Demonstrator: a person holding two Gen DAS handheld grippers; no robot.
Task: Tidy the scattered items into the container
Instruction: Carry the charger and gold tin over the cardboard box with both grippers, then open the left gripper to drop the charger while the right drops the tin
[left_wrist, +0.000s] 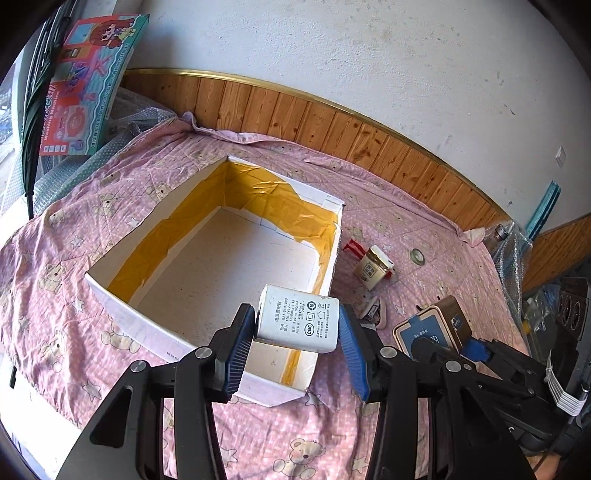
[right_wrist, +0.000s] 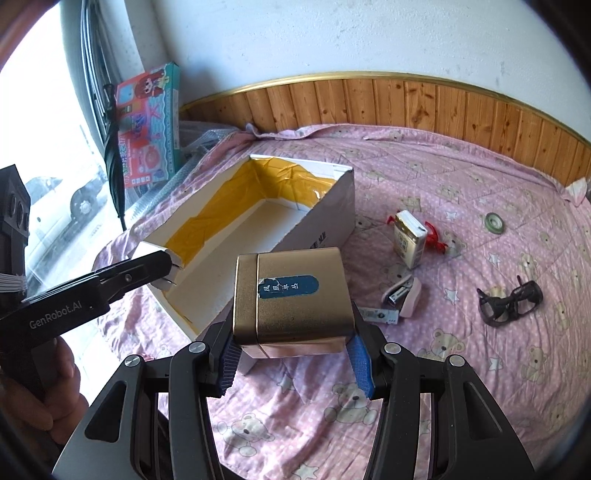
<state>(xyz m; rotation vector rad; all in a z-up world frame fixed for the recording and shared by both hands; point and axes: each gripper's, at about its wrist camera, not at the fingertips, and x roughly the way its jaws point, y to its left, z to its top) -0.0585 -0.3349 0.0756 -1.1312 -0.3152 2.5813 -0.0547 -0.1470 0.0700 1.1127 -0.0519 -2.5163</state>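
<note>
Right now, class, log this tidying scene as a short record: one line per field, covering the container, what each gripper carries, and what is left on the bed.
container: open white cardboard box lined with yellow tape, nothing visible inside
left gripper: shut on white power adapter, held above the box's near corner
right gripper: shut on gold tin, beside the box, not over it
left on bedspread: small carton, stapler, black glasses, tape roll
background: toy box leaning by the window

Pink bear-print quilt (right_wrist: 461, 184) spread wide — toy washing-machine box (right_wrist: 151, 125) leaning by the window, wood wainscot (right_wrist: 406, 99) behind.
</note>
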